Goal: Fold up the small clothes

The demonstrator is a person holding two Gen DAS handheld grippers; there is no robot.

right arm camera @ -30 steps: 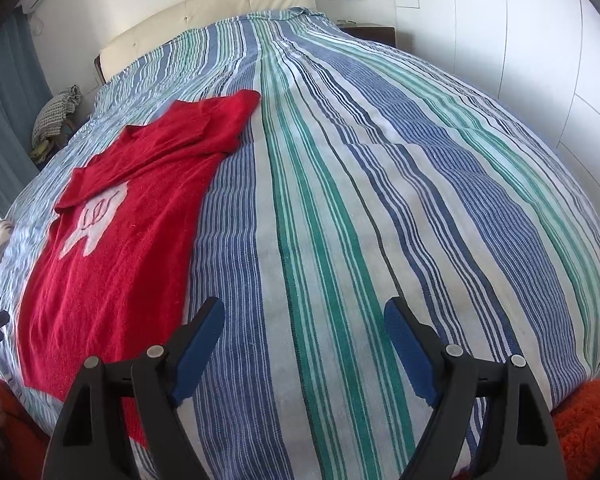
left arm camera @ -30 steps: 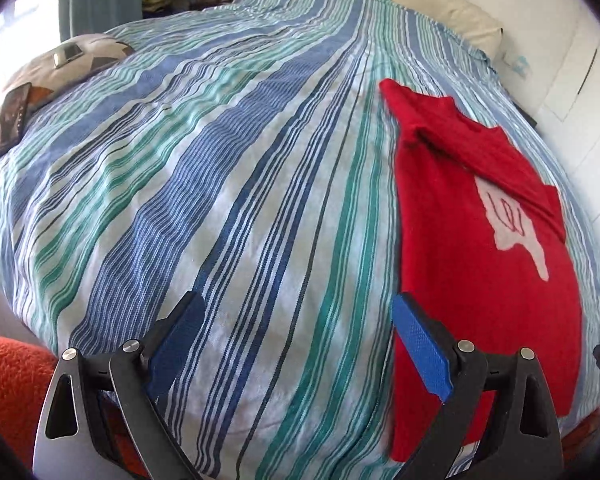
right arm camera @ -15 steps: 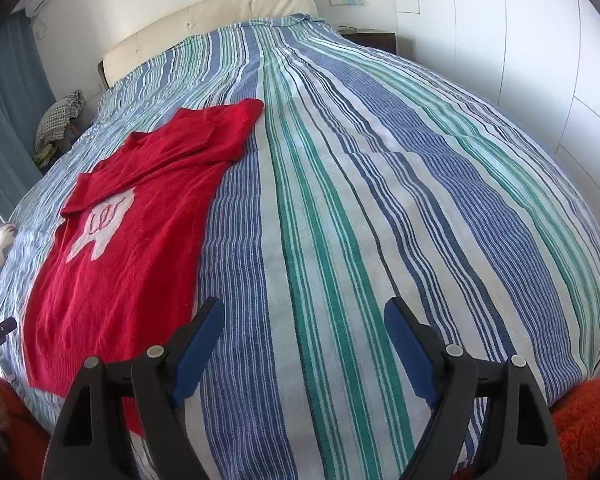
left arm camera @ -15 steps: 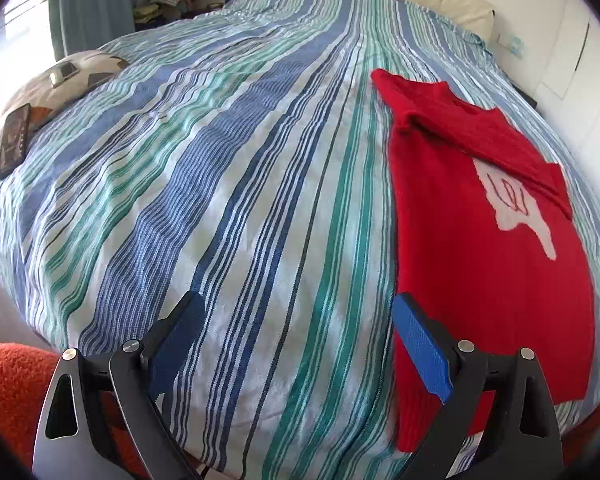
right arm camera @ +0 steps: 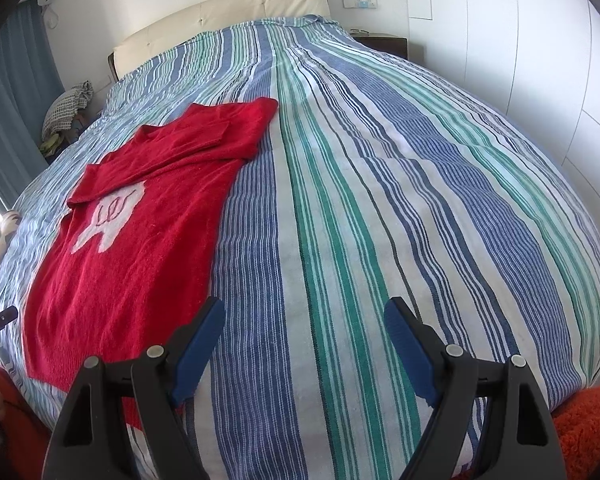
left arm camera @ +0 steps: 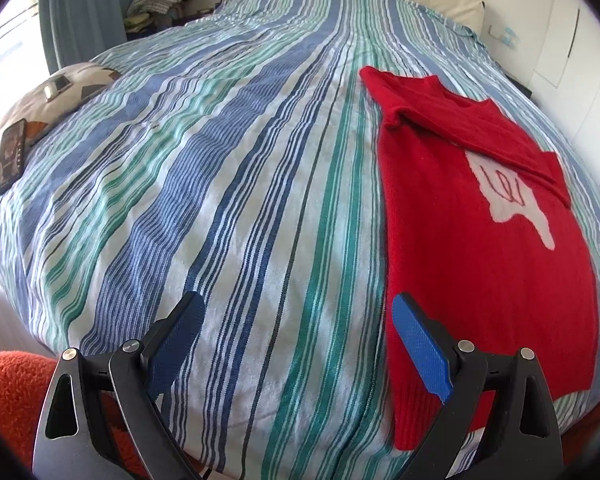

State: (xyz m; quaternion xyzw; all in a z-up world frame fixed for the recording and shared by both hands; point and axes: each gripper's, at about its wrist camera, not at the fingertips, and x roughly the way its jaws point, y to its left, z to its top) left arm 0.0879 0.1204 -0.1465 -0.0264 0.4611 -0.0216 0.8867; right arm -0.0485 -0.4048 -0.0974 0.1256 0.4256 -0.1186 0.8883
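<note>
A small red knitted sweater (left arm camera: 480,248) with a white motif lies flat on the striped bedspread (left arm camera: 220,200), both sleeves folded across its chest. In the left wrist view it fills the right side, its hem near the bed's front edge. My left gripper (left arm camera: 296,328) hovers open over bare bedspread, its right finger just at the sweater's left edge. In the right wrist view the sweater (right arm camera: 140,240) lies to the left. My right gripper (right arm camera: 304,332) is open above the bedspread (right arm camera: 380,200), its left finger near the sweater's lower right corner. Nothing sits between either pair of fingers.
A patterned pillow (left arm camera: 56,92) with a dark phone (left arm camera: 10,156) beside it lies at the bed's left edge. A cream headboard (right arm camera: 220,16) is at the far end, white wardrobe doors (right arm camera: 540,60) on the right. Orange fuzzy fabric (left arm camera: 8,392) shows below the bed edge.
The left wrist view has rolled slightly, so the sweater sits a little more into the picture. Both grippers stay open and the sweater has not moved.
</note>
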